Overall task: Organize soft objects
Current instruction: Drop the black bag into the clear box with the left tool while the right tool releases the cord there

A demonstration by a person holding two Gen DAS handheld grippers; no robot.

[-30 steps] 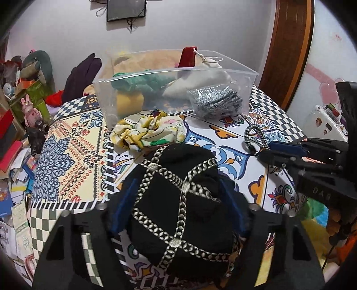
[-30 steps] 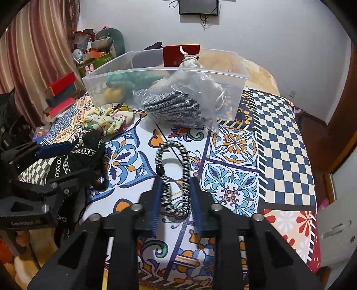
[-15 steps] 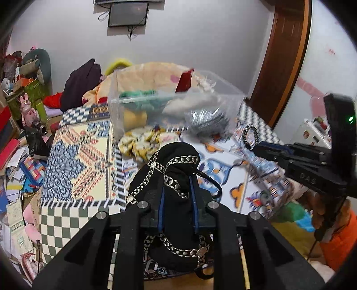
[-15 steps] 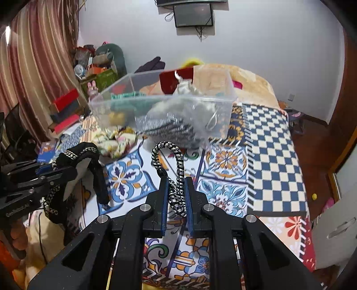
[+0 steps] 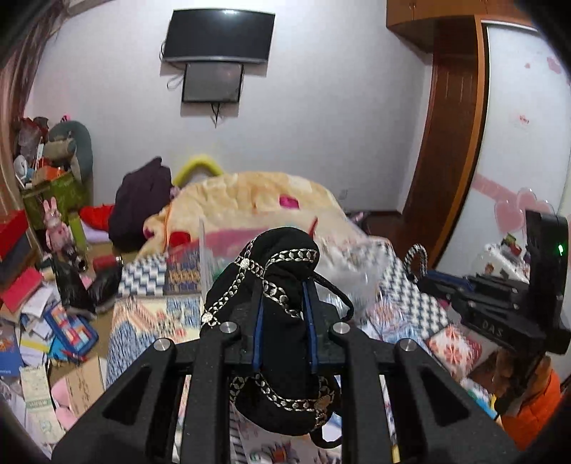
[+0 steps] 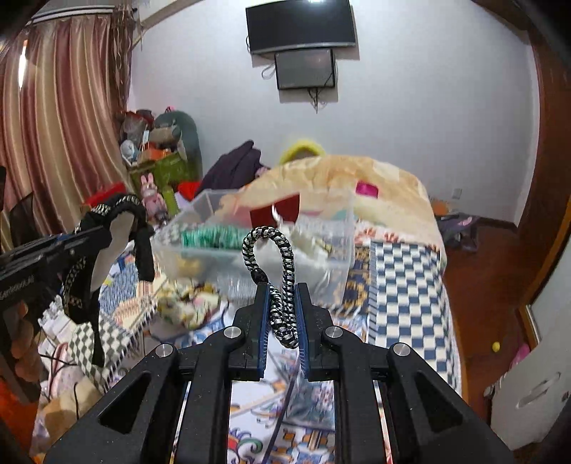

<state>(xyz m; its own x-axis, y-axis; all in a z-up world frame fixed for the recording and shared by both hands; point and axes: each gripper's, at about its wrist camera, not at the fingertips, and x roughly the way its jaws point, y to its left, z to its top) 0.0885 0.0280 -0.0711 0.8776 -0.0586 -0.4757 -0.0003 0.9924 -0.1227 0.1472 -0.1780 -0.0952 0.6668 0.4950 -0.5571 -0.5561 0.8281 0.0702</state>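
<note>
— Patterned bed (image 6: 407,285) below, bin (image 6: 339,257) ahead. Left gripper (image 5: 284,296) clamps the black cap (image 5: 282,271); right gripper (image 6: 282,303) pinches the cord (image 6: 285,257).

— Both loads hang in air. Cap's dangling strap could snag the bin rim.

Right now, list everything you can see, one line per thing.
black bag: one, black with silver chain trim, clamped in the left gripper
braided cord: one, black and white, clamped in the right gripper
plastic bin: one, clear, on the bed, holding soft things
bed cover: one, patterned, blue checks
blanket: one, cream, behind the bin
screens: two, black, on the wall
curtain: one, reddish, left
left gripper: black, shut
right gripper: black, shut
</note>
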